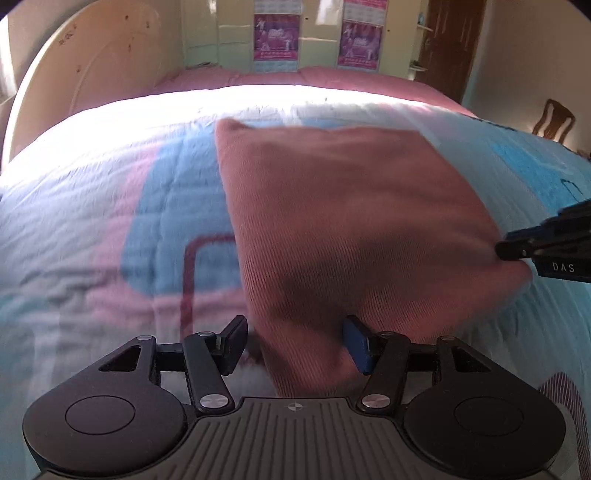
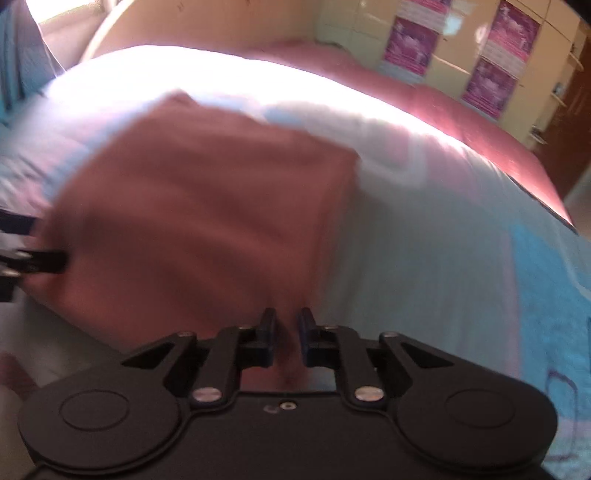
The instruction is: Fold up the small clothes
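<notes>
Left gripper [image 1: 295, 345] gapes loosely around the pink cloth [image 1: 351, 221]; my right gripper [image 2: 287, 341] pinches its corner. One-sided tension could skew my fold.

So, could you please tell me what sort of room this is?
Most likely a bedroom: a large bed with a quilted bedspread and a curved headboard, a wardrobe behind it, and a wooden door.

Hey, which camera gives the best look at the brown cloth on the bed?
The left wrist view. There the brown cloth shows nearly whole and fairly sharp, with its ribbed weave and far corners visible on the bedspread. The right wrist view shows the same cloth heavily blurred, its edges smeared, and its near end hidden behind the right gripper.
</notes>
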Tool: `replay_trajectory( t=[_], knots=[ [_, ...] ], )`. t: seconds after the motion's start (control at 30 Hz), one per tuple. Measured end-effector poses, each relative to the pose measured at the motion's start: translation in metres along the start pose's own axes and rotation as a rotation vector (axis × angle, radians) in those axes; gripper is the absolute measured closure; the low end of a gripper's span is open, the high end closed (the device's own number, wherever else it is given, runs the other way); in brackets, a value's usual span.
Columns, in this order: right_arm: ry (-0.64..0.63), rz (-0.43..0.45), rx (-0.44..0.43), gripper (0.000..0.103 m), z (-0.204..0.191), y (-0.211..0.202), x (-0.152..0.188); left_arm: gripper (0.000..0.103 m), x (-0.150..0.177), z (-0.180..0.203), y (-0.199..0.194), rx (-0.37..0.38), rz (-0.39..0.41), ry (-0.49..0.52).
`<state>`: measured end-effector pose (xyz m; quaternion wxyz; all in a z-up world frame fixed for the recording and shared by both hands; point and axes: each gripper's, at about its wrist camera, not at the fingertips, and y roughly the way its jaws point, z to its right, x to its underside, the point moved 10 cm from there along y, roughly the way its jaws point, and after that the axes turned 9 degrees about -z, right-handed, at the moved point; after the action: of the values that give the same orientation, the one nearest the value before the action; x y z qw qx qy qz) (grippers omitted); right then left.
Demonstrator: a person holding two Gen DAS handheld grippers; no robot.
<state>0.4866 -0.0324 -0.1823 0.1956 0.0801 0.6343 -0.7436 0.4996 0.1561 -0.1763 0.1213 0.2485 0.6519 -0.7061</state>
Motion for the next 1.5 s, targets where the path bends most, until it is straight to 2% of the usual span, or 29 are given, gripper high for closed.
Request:
replay_trajectory(
  t=[0.1, 0.23, 0.33, 0.4, 0.43, 0.63, 0.67, 0.7, 0.73, 0.77, 0.8, 0.83, 0.87, 1.07, 1.2, 1.5],
  knots=[
    [0.035, -0.021, -0.037, 0.085, 0.010, 0.006, 0.016, 0.045, 0.012, -0.002, -0.003, -0.007, 0.005, -0.031],
    [0.015, -0.012, -0.025, 0.086, 0.008, 0.003, 0.018, 0.045, 0.022, -0.003, -0.007, -0.023, 0.006, -0.043],
    [0.026, 0.041, -0.042, 0.092, 0.001, -0.012, 0.012, 0.045, 0.027, 0.001, -0.012, -0.044, 0.006, -0.027],
    [0.021, 0.022, -0.059, 0.094, -0.003, -0.008, 0.017, 0.045, 0.024, 0.003, -0.011, -0.054, 0.007, -0.026],
    [0.024, -0.003, -0.056, 0.092, -0.002, -0.001, 0.022, 0.045, 0.025, 0.004, -0.011, -0.057, 0.008, -0.030],
    [0.083, 0.013, -0.079, 0.088, 0.001, 0.002, 0.024, 0.045, 0.028, 0.009, -0.017, -0.075, 0.009, -0.040],
    [0.100, 0.023, -0.086, 0.083, 0.002, -0.004, 0.025, 0.045, 0.031, 0.012, -0.024, -0.073, 0.016, -0.042],
    [0.119, 0.042, -0.090, 0.078, 0.005, -0.013, 0.027, 0.033, 0.034, 0.015, -0.035, -0.078, 0.031, -0.053],
    [0.137, 0.073, -0.082, 0.062, 0.009, -0.024, 0.033, 0.004, 0.038, 0.017, -0.046, -0.085, 0.061, -0.071],
    [0.150, 0.108, -0.069, 0.030, 0.013, -0.037, 0.039, 0.001, 0.044, 0.022, -0.061, -0.094, 0.119, -0.086],
    [0.164, 0.162, -0.052, 0.014, 0.016, -0.053, 0.046, 0.000, 0.051, 0.029, -0.074, -0.100, 0.161, -0.086],
    [0.172, 0.214, -0.040, 0.000, 0.022, -0.067, 0.052, 0.000, 0.059, 0.036, -0.082, -0.105, 0.163, -0.081],
    [0.179, 0.248, -0.033, 0.002, 0.025, -0.080, 0.060, 0.000, 0.067, 0.042, -0.091, -0.107, 0.168, -0.085],
    [0.217, 0.282, -0.022, 0.001, 0.031, -0.144, 0.121, 0.000, 0.113, 0.081, -0.160, -0.068, 0.244, -0.119],
    [0.245, 0.316, -0.023, 0.001, 0.022, -0.186, 0.157, 0.000, 0.139, 0.099, -0.200, -0.085, 0.272, -0.105],
    [0.267, 0.346, -0.048, 0.001, -0.002, -0.254, 0.207, 0.000, 0.179, 0.124, -0.276, -0.081, 0.327, -0.135]
  ],
)
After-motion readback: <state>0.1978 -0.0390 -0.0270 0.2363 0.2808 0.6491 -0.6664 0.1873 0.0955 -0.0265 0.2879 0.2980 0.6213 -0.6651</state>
